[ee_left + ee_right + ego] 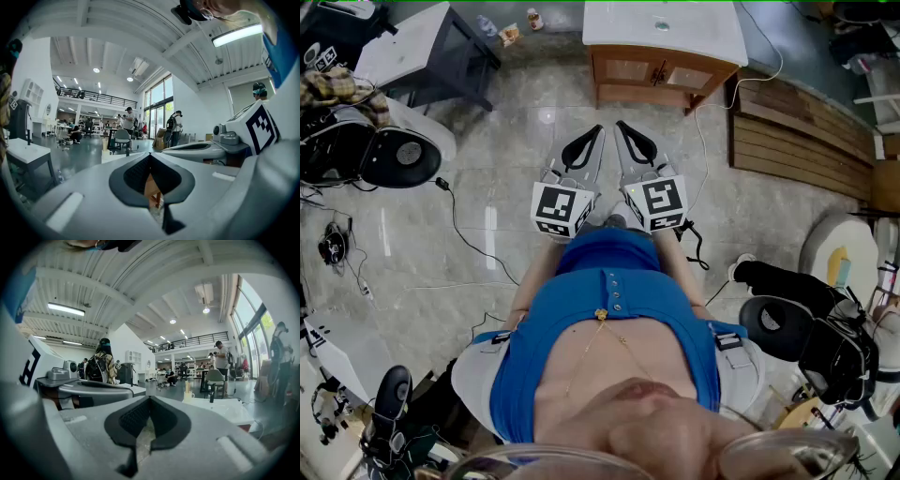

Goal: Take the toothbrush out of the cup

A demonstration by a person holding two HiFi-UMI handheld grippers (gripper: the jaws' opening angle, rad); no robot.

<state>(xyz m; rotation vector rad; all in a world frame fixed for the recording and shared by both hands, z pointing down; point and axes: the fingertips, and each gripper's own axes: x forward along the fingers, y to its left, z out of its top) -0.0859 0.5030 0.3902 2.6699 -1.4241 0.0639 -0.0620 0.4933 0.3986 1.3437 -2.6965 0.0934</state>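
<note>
- We hold the left gripper (150,155) with its two jaws pressed together at the tips, and nothing is between them.
- The right gripper (149,398) is pressed together in the same way and is also empty.
- In the head view both grippers are side by side, just in front of the blue shirt (609,309) of the person. Their tips almost touch each other and point toward the counter (703,37).
- Each gripper carries a cube with black square markers (563,209) at its back end, close to the body.
- The counter is a wooden cabinet with a white top. It stands on the grey tiled floor (506,244), well apart from the grippers.
- The cup (188,397) is white and stands upright on the white top, near the edge that faces us.
- The toothbrush (187,386) is inside the cup. We see it only as a pale thin handle that rises above the rim, and it is too small to tell more.
- No gripper touches the cup or the toothbrush.
- Black cables (473,246) lie on the floor at the left of the person.
- Behind the counter, the gripper views show a large hall where several people stand or sit.
</note>
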